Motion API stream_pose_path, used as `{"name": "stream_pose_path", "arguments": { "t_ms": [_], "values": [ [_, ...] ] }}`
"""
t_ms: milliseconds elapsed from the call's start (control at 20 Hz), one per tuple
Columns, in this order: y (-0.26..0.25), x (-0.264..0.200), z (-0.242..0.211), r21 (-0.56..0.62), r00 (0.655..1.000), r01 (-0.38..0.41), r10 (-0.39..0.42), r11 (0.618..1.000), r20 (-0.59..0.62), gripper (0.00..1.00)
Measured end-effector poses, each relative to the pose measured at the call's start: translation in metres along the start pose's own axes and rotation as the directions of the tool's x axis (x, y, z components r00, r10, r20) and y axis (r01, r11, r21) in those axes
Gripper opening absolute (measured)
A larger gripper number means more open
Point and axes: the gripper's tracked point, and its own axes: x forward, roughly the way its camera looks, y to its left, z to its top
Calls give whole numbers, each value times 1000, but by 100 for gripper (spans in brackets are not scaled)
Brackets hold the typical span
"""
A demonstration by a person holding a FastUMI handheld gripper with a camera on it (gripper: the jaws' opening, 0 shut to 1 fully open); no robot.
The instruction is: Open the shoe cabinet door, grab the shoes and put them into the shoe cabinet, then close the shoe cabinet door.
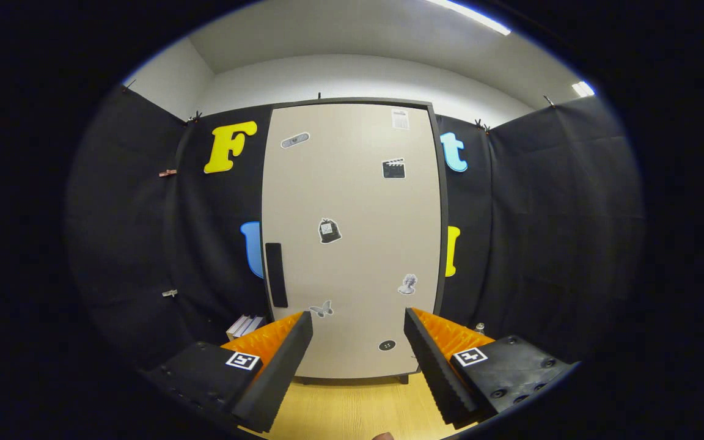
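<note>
Cabinet door shut, fingers spread wide before it

The gripper (358, 321) hung empty, well short of the cabinet (352, 244), whose door (358, 183) lay closed; this fits either end of the job. The handle (275, 275) stood left of the fingers. Something pale (244, 326) lay beside the cabinet, possibly shoes; I could not tell.

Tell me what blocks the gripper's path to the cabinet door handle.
Nothing visible does. The gripper is open, with only bare wooden floor between its fingers and the closed cabinet door. The black handle sits on the door's edge, beyond the fingers and unobstructed.
</note>
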Motion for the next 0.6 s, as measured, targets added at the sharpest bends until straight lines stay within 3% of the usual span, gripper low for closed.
{"name": "stream_pose_path", "arguments": {
  "t_ms": [600],
  "values": [
    [6,11,-4,-4,1000,-20,20,1000,-9,99]
  ]
}}
